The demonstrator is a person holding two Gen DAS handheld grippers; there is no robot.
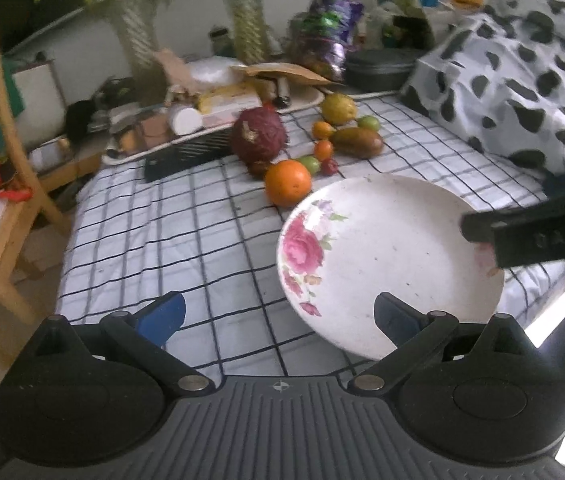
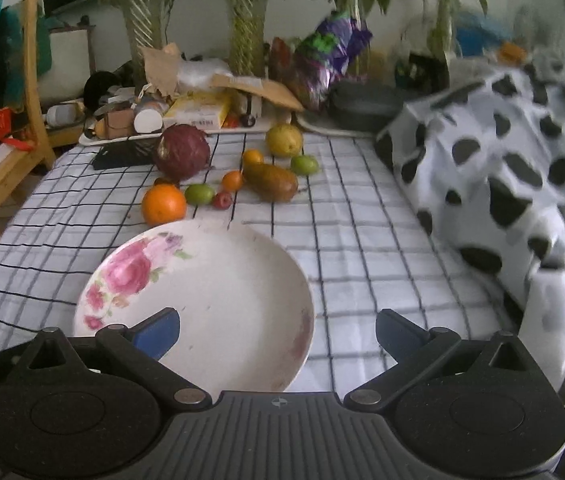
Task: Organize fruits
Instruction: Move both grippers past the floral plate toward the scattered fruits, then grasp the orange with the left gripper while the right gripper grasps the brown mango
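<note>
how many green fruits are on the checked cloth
2. One green fruit lies just right of the big orange; the other sits right of the brown oblong fruit. More may be hidden.

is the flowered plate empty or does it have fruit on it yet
Empty. The flowered plate shows only bare white surface, and the orange and the other fruit lie beyond it on the checked cloth.

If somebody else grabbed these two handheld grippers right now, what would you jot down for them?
Left gripper: open, empty. Right gripper: open, empty, over the near edge of the plate.
The flowered plate lies bare on the checked cloth.
Fruit is loose behind it: big orange, mango, pear, limes, small oranges, beside a red cabbage.
Done: nothing on the plate. Left: all the fruit.
</note>
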